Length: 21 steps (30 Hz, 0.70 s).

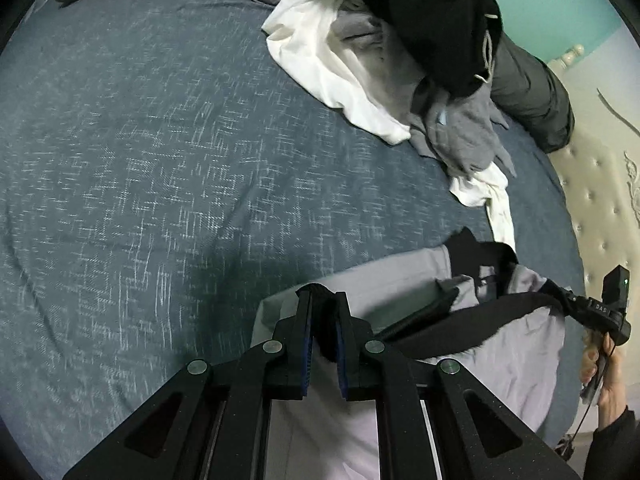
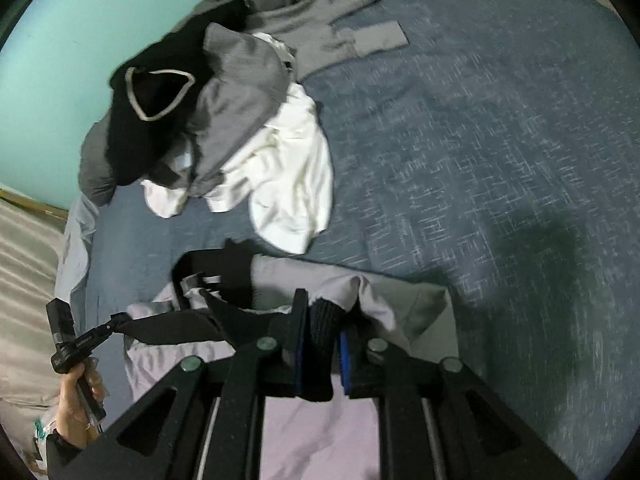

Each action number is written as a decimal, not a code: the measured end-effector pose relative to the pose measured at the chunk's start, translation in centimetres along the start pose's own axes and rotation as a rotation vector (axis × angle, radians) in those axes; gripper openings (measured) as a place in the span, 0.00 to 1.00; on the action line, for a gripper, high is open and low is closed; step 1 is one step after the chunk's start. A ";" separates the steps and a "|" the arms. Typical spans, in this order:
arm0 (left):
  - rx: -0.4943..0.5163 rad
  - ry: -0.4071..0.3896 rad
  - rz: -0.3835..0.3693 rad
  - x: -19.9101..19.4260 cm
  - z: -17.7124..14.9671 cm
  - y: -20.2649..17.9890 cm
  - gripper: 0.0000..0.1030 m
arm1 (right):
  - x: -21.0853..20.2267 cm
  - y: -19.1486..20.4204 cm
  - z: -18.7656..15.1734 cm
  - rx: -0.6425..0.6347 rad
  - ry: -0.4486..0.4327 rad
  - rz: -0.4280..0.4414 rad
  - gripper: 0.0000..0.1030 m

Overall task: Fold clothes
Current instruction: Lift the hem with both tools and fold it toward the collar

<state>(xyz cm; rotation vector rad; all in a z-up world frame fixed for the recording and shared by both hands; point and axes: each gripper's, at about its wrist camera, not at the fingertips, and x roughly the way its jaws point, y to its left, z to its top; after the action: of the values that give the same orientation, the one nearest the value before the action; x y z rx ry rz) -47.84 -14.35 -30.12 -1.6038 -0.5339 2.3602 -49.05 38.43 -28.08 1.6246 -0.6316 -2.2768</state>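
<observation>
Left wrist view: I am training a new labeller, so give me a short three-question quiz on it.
1. True or false: the left tongs are shut on the black trim of the lilac garment.
2. What tops the clothes pile? A white shirt; B black garment; C striped towel.
3. Fill in: the pile lies on a ___ bedspread.
Key: 1 true; 2 B; 3 blue.

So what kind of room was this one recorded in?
Most likely a bedroom. The work surface is a bed with a blue woven bedspread, a cream tufted headboard stands at one end, and a pile of unfolded clothes lies heaped by a teal wall.
</observation>
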 end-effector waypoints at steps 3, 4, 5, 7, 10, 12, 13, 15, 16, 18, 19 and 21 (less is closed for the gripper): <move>-0.013 -0.020 -0.013 0.2 0.1 0.6 0.17 | -0.1 -0.9 0.4 0.036 -0.018 0.046 0.17; -0.018 -0.029 -0.016 -0.1 0.1 0.8 0.24 | -0.3 -1.2 0.6 0.054 -0.027 0.072 0.23; -0.025 -0.039 -0.013 -0.4 0.3 0.9 0.28 | -0.7 -1.1 0.7 0.057 -0.038 0.083 0.29; -0.051 -0.075 -0.035 -1.6 0.5 1.2 0.33 | -1.3 -0.7 0.9 0.052 -0.055 0.099 0.41; -0.053 -0.105 -0.040 -3.2 0.5 1.1 0.39 | -2.2 -0.1 1.1 0.049 -0.069 0.118 0.62; -0.032 -0.107 -0.017 -3.7 0.5 0.7 0.42 | -2.8 0.2 1.2 0.051 -0.092 0.073 0.62; -0.020 -0.105 -0.013 -3.9 0.4 0.5 0.42 | -3.1 0.4 1.3 0.043 -0.106 0.049 0.62; -0.003 -0.095 -0.007 -3.8 0.3 0.1 0.42 | -3.4 0.9 1.3 0.005 -0.116 0.002 0.62; 0.005 -0.090 -0.004 -3.8 0.2 0.0 0.42 | -3.5 1.2 1.3 -0.015 -0.119 -0.021 0.62; 0.021 -0.079 0.008 -3.2 0.0 -0.2 0.45 | -3.5 1.6 1.2 -0.067 -0.118 -0.072 0.62; 0.028 -0.073 0.016 -2.8 -0.2 -0.1 0.50 | -3.2 1.7 1.1 -0.101 -0.111 -0.100 0.62; 0.042 -0.061 0.032 -1.8 -0.5 0.0 0.55 | -2.4 1.6 0.5 -0.157 -0.094 -0.150 0.62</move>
<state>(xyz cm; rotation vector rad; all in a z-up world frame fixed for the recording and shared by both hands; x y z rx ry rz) -46.65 -14.94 -28.74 -1.5381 -0.4701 2.4339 -48.81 38.20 -25.18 1.5455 -0.3506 -2.4524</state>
